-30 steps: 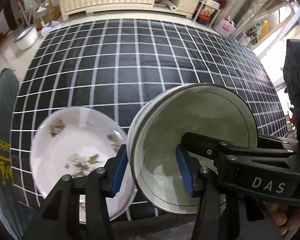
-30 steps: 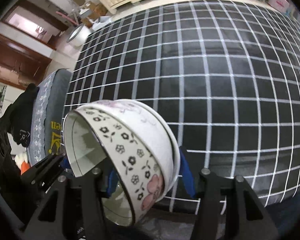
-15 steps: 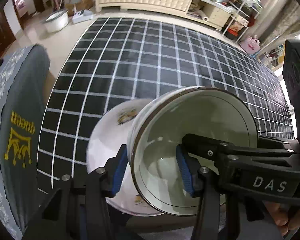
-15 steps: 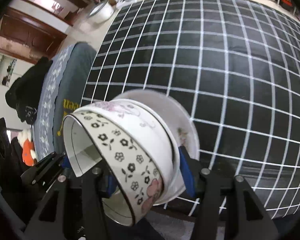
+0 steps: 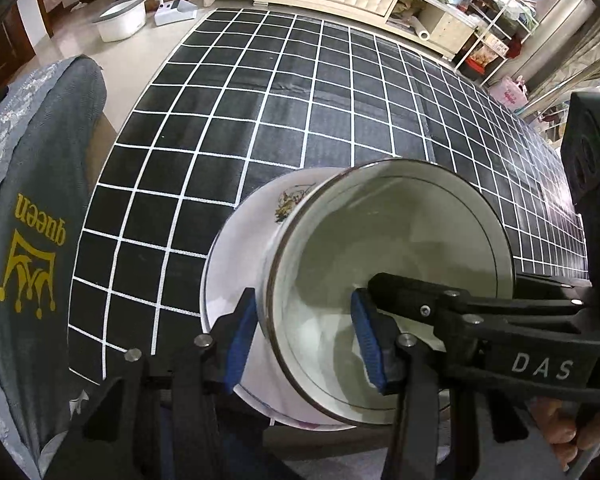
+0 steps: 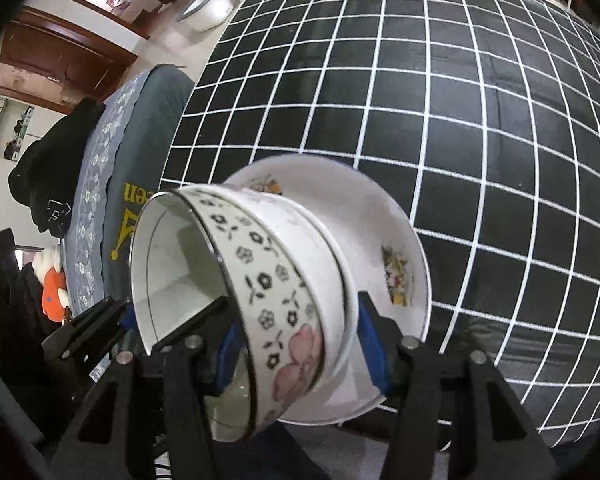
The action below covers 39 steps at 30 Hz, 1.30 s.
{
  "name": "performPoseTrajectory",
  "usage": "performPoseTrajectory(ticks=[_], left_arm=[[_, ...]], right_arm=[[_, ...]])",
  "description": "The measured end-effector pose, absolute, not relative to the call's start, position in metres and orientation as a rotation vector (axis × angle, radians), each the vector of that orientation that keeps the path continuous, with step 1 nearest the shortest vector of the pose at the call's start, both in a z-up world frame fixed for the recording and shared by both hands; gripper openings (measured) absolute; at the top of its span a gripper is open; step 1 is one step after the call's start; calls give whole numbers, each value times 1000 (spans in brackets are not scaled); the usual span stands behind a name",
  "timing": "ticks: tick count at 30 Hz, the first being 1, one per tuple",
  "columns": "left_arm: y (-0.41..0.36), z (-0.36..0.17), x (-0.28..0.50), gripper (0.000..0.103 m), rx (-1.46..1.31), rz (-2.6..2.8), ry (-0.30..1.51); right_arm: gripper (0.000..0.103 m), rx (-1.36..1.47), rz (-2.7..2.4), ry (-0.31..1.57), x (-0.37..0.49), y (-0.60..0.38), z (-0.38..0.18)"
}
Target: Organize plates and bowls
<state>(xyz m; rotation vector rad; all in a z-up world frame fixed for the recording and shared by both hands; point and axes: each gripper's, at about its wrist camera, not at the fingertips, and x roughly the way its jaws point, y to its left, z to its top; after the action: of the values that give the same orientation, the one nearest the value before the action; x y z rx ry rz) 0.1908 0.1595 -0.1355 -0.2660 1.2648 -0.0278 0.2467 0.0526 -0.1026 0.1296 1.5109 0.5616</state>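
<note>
Both bowls have travelled over the floral plate [image 5: 244, 264] on the checked counter [image 5: 300, 92]. Your left gripper [image 5: 304, 336] clamps the white bowl's [image 5: 400, 248] rim (one pad inside); your right gripper [image 6: 296, 350] clamps the flower-patterned bowl [image 6: 268, 280], both tilted above the plate.

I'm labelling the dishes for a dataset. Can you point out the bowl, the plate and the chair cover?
bowl [image 5: 400, 248]: left wrist view, on its inner wall.
plate [image 6: 380, 216]: right wrist view, on its bare white inside, above the flower print.
chair cover [image 5: 32, 200]: left wrist view, on the grey cloth above the gold crown.
</note>
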Motion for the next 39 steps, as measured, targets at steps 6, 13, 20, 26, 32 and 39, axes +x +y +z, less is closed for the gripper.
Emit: performPoseTrajectory(ticks=[6, 13, 20, 26, 32, 39], left_arm=[[158, -134, 196, 45, -252, -26, 1263], [156, -119, 201, 45, -161, 5, 1198], [168, -122, 205, 45, -134, 61, 1173], [172, -124, 200, 45, -161, 56, 1169], [169, -117, 193, 45, -174, 52, 1157], [158, -98, 180, 45, -174, 29, 1120]], right_arm=[[57, -8, 504, 1404, 245, 56, -84], [57, -69, 501, 1301, 255, 54, -75], [57, 1, 537, 1302, 254, 45, -84], [57, -19, 523, 1286, 249, 46, -80], [57, -1, 535, 1245, 241, 42, -64], [57, -5, 539, 1191, 226, 33, -40]])
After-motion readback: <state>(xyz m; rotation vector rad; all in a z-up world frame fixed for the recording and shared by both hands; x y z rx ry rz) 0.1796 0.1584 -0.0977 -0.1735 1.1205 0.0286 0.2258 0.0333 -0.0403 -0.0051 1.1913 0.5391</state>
